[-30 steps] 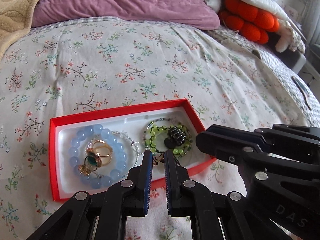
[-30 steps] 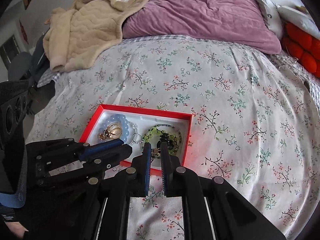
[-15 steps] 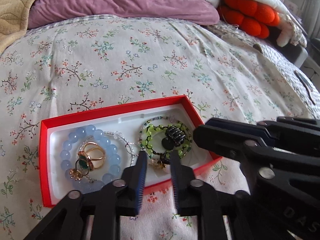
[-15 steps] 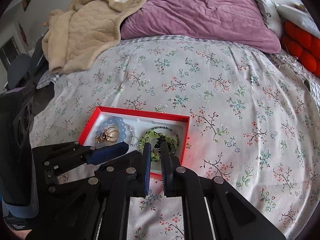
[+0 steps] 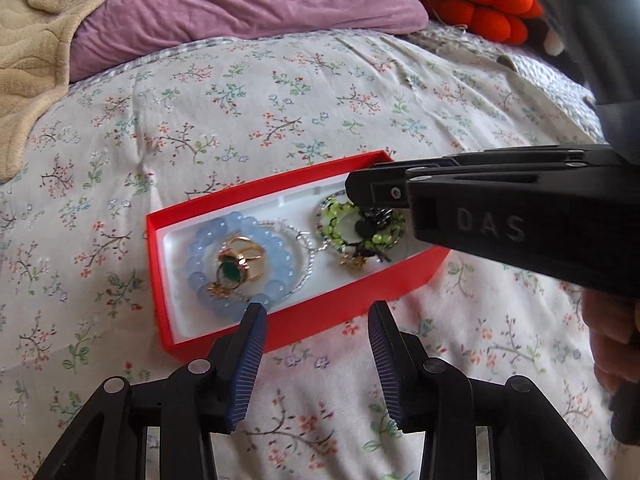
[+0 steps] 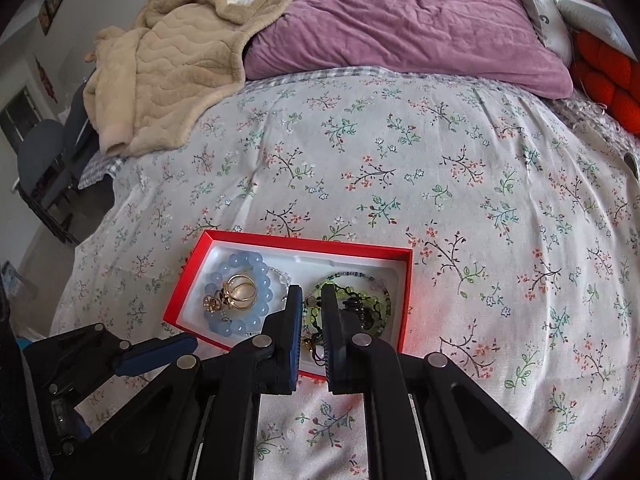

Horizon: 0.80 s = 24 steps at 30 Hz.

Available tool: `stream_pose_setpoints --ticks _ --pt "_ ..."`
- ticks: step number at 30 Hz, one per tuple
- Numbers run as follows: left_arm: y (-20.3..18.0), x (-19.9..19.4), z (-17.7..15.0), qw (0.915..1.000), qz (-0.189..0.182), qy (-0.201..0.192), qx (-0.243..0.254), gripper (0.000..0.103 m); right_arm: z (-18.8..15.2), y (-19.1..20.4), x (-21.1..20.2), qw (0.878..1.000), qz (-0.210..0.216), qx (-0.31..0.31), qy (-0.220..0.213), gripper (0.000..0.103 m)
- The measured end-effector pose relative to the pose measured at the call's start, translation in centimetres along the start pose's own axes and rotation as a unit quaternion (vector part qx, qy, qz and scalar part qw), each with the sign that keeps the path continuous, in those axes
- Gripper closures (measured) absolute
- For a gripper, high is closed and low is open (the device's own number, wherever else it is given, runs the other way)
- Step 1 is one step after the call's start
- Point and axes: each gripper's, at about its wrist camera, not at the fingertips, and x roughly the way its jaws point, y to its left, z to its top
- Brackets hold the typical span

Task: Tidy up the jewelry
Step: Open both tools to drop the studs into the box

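Left gripper (image 5: pixel 316 312) stands wide open, fingers spread, tips just short of the near wall of the red box (image 5: pixel 160 276) and above the bedspread (image 5: pixel 280 120). Right gripper (image 6: pixel 311 300) reaches over the box's near wall into its right half; its fingers are drawn close with a narrow gap, and a bit of green bracelet shows between them, but whether they pinch anything I cannot tell.

Edges and room: the box lies flat on the floral bedspread, long side slanted across the left wrist view. Open cloth lies beyond the far wall and to the right of the box in the right wrist view. A purple pillow (image 6: pixel 400 20) and a beige blanket (image 6: pixel 172 68) lie well apart at the head of the bed; an orange knotted cushion (image 5: pixel 480 4) sits at the far right. The right gripper's body crosses above the box's right end in the left wrist view, hiding that corner.

Contents: white liner inside red walls. Left half holds a pale blue bead bracelet (image 5: pixel 280 248) with a gold ring (image 5: pixel 244 258), green stone, lying within its loop; a thin silver chain (image 5: pixel 308 256) curves just beside it. Right half holds a green bead bracelet (image 5: pixel 340 228) with a dark clip-like piece (image 5: pixel 370 226) on top, partly hidden.
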Motion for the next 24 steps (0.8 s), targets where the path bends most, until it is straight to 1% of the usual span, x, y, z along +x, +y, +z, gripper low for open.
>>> stream_pose_setpoints --ticks 10,11,12,13,15,16,17,18,21,24 --pt "1.8 0.1 -0.8 0.9998 0.005 0.014 -0.016 0.057 0.0 0.3 2.5 0.999 0.020 0.020 0.034 0.092" --pt "1.9 0.1 -0.8 0.9997 0.006 0.015 -0.019 0.057 -0.1 0.3 2.6 0.999 0.020 0.021 0.039 0.090" --pt "2.0 0.2 -0.8 0.9996 0.006 0.016 -0.021 0.057 -0.1 0.2 2.6 0.999 0.018 0.021 0.042 0.084" --pt "2.1 0.2 -0.9 0.9996 0.005 0.016 -0.023 0.057 -0.2 0.2 2.6 0.999 0.018 0.023 0.044 0.080" --pt "2.1 0.1 -0.9 0.9995 0.006 0.017 -0.024 0.055 -0.5 0.2 2.4 0.998 0.025 0.028 0.047 0.061" --pt "2.1 0.1 -1.0 0.9996 0.006 0.017 -0.024 0.053 -0.6 0.3 2.1 0.998 0.028 0.029 0.046 0.055" --pt "2.1 0.0 -1.0 0.9996 0.007 0.016 -0.023 0.052 -0.7 0.3 1.8 0.998 0.031 0.029 0.043 0.046" --pt "2.1 -0.1 -1.0 0.9996 0.008 0.016 -0.023 0.052 -0.8 0.4 1.3 0.998 0.032 0.027 0.039 0.044" --pt "2.1 -0.5 -1.2 0.9995 0.009 0.018 -0.026 0.050 -1.0 0.6 0.1 0.999 0.030 0.022 0.032 0.043" --pt "2.2 -1.0 -1.4 0.9991 0.015 0.021 -0.033 0.043 -1.3 0.6 -1.0 0.999 0.018 0.022 0.032 0.042"
